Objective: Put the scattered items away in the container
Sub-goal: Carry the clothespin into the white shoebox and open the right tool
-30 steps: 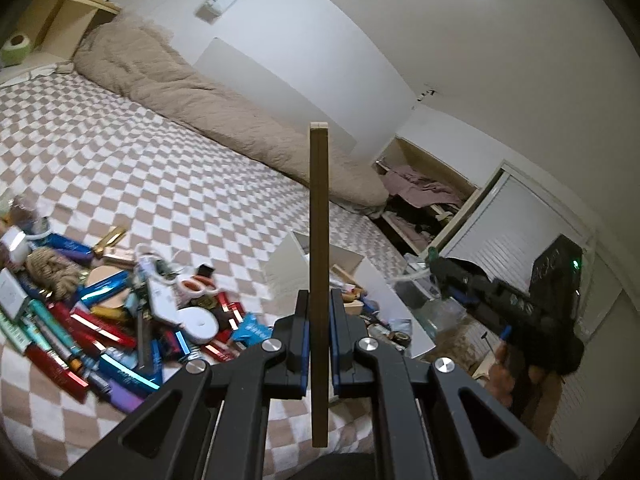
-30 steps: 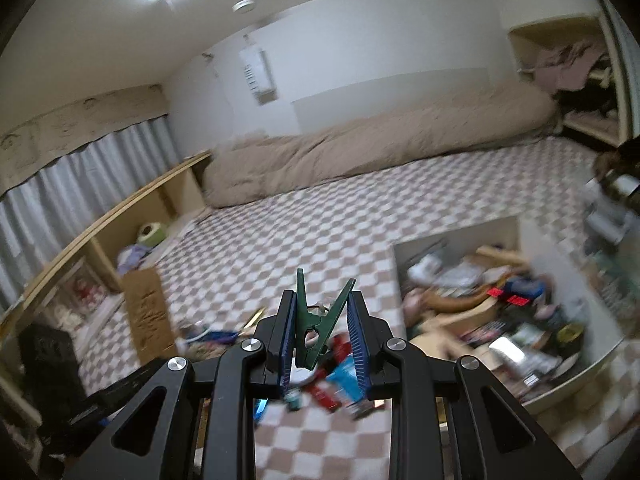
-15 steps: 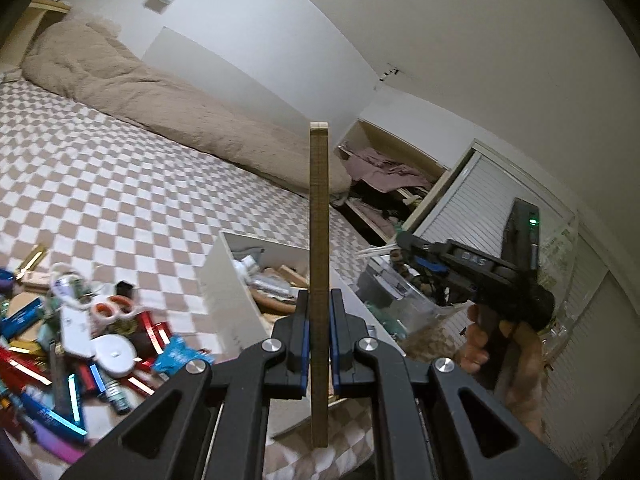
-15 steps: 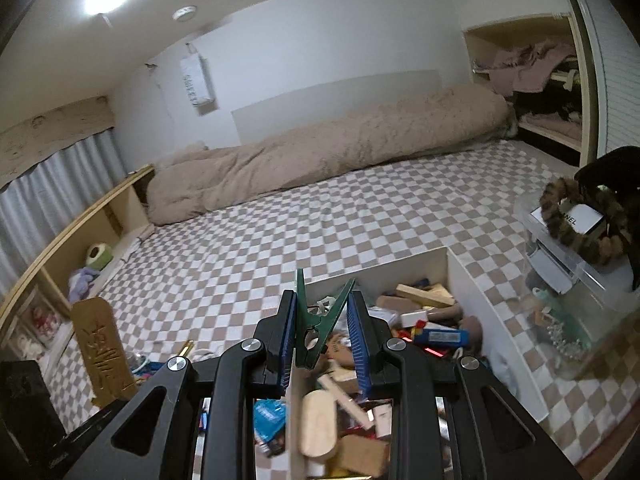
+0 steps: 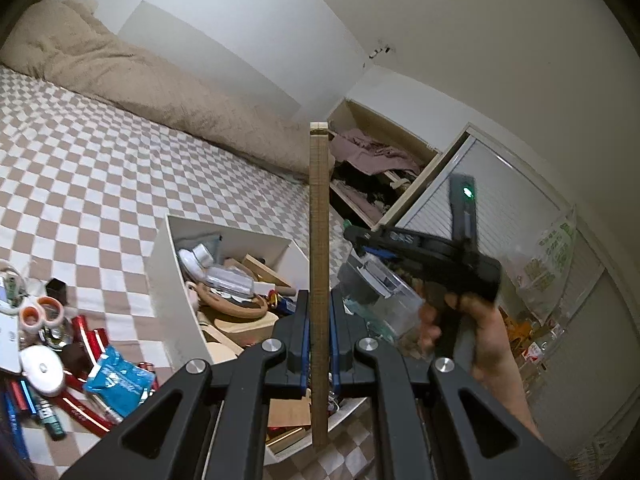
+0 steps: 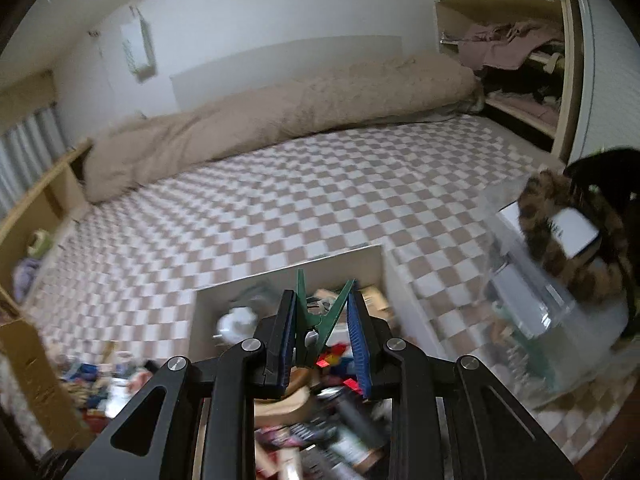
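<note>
Left gripper (image 5: pixel 319 344): clenched on thin wooden slat (image 5: pixel 319 280), seen edge-on, upright; lower end hides box contents.
Right gripper (image 6: pixel 322 338): pinching green clothespin (image 6: pixel 318 314) above white box (image 6: pixel 288 272).
Box interior: heaped, blurred in right view.
Scattered items (image 5: pixel 60 360): left of box on checkered cover (image 5: pixel 100 168), partly cut off.

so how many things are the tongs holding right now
2: a thin flat wooden piece, upright and edge-on, clamped in the left tongs; a green plastic clothes peg in the right tongs, above the white box.
</note>
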`<state>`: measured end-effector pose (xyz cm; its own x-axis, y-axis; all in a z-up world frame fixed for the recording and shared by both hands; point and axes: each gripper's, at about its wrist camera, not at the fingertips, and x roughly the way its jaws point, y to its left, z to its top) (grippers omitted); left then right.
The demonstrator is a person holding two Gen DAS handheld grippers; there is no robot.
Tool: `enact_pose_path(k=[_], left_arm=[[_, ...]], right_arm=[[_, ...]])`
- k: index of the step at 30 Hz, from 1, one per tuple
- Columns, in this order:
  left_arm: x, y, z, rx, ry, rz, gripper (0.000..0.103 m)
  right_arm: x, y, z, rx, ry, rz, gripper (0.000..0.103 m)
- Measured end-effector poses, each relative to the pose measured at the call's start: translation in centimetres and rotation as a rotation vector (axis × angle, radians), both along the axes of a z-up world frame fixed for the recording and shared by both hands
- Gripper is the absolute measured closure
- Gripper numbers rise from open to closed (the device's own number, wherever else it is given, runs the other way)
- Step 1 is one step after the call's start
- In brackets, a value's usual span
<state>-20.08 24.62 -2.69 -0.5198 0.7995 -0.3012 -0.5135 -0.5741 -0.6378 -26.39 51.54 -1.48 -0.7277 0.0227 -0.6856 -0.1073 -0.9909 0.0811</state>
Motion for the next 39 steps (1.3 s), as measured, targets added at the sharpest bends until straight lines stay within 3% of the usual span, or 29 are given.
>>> enact_pose_path(k=[4,15,24,29,32,39], left_arm=[[-0.8,0.9,-0.8,-0.002,-0.017,-0.009,0.095],[-3.1,2.1,-3.3,-0.02,-0.064,-0.014,0.095],[-4.4,1.5,-4.7,-0.028,-0.091,0.007,0.095],[-4.7,1.1,-4.9,-0.039,-0.093,0.017,0.095],[-4.8,1.1,-4.9,-0.045,-0.093,0.021,0.095],[-5.1,2.1,-4.6,-0.05,-0.119,-0.007,0.095]], right_arm=[[-2.6,0.1,-1.5,0.148,-0.04,-0.013,0.077],[-8.0,-0.7,-6.4,0.367,-0.182,0.016,0.077],[-11.0,-0.6,-9.2,0.454,-0.253,0.014,0.077],[-11.5,-0.8,-10.0,0.463,-0.283,0.044,0.074],[-10.9,-0.6,-9.7,0.427,-0.262,0.035,0.037],[-7.6,-0.2,-6.9,0.26,-0.16,0.058,0.036]])
